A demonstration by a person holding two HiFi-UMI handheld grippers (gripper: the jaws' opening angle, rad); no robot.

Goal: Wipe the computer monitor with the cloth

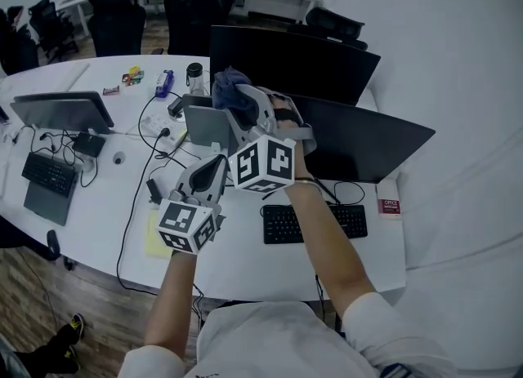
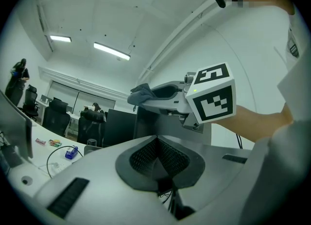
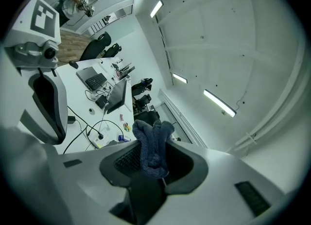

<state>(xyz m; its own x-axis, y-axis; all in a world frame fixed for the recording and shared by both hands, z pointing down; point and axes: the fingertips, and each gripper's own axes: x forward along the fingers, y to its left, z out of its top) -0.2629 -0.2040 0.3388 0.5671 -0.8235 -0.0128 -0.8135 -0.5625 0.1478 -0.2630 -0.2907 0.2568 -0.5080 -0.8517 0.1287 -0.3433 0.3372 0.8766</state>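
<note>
The fingers of the right gripper are clamped on the cloth, a dark blue bunch that stands up out of the grip with its loose folds above the pads; the fingers of the left gripper are pressed together with nothing between them, so that hand carries nothing.

In the head view the right gripper is raised over the surface with the cloth at its tip, near the upper left corner of the nearer monitor and in front of a second dark monitor behind it; whether the cloth touches either screen I cannot tell, though it looks to hang just short of both; the left gripper sits lower and closer to the person, just beside the right one, above the cables; a keyboard lies on the surface below the nearer monitor.

As a judgement, the task is at its start; the cloth is in hand and brought up to the screens, which is the part done; no wiped patch or streak shows on either dark panel; bringing the cloth flat onto the glass and passing it across the whole screen appears to be left.
</note>
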